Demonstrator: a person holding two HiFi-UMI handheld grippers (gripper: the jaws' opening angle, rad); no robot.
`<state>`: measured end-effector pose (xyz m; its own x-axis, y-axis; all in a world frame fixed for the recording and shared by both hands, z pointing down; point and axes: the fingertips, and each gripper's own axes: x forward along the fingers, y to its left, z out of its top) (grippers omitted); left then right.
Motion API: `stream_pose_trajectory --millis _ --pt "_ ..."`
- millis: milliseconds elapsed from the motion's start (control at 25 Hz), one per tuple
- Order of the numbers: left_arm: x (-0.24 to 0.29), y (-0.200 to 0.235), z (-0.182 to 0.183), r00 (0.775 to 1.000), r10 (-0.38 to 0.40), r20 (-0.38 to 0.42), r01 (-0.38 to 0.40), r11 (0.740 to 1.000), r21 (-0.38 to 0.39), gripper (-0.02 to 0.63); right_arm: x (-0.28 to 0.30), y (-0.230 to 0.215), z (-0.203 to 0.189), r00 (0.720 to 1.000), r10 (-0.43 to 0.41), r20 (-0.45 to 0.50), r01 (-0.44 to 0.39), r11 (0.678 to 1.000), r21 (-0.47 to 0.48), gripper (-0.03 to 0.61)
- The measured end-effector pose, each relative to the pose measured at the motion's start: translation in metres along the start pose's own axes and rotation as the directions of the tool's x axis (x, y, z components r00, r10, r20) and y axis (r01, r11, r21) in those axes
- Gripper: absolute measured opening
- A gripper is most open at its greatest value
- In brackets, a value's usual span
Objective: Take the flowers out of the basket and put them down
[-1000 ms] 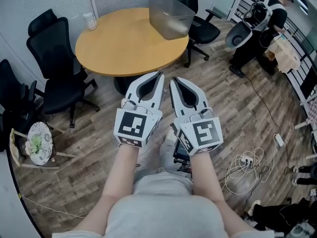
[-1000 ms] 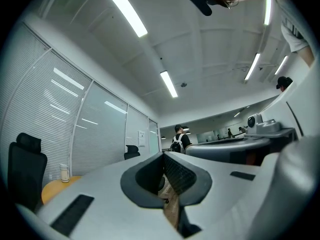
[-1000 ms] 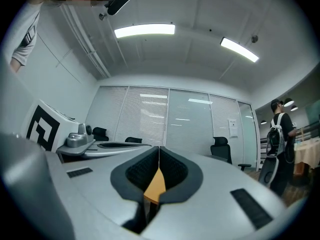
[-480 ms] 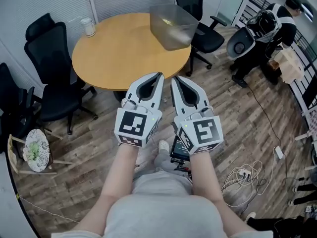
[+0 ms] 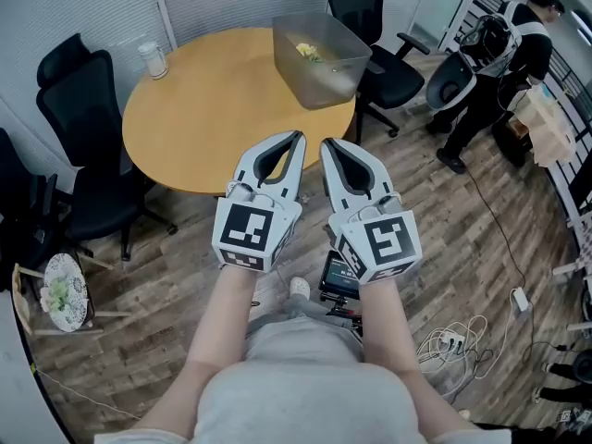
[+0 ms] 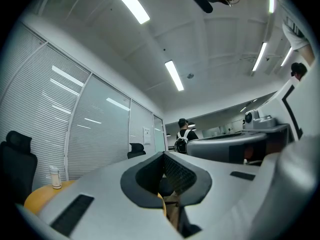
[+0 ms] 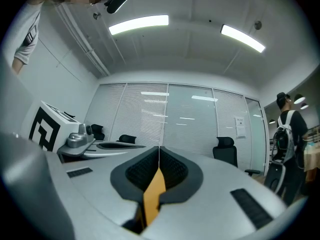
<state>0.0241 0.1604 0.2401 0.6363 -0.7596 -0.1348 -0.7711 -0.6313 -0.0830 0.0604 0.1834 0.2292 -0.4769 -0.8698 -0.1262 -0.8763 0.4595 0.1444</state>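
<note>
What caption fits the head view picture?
Left gripper and right gripper, jaws shut, point toward the round table where flowers sit in the clear basket.

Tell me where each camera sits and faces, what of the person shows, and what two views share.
Head view: on the head, steeply down at round table and basket; forearms, left gripper, right gripper show.
Left gripper view: on the left gripper, about level along its shut jaws toward blinds; right gripper at right.
Right gripper view: on the right gripper, level along shut jaws; left gripper at left.
Shared: both gripper views catch the backpack-wearing bystander.
</note>
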Motion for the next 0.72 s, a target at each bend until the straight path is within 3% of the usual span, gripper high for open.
stream_pose_trajectory --millis 360,720 --pt "0.077 0.015 -0.015 1.0 0.022 -0.009 -0.022 1.0 0.01 0.003 0.04 -0.069 -0.026 0.998 0.059 -0.037 -0.059 0.998 -0.001 0.025" --pt "0.117 0.04 -0.032 0.998 0.058 -0.03 -0.057 0.998 0.022 0.003 0.077 -0.103 -0.045 0.998 0.042 -0.049 -0.042 0.999 0.008 0.025"
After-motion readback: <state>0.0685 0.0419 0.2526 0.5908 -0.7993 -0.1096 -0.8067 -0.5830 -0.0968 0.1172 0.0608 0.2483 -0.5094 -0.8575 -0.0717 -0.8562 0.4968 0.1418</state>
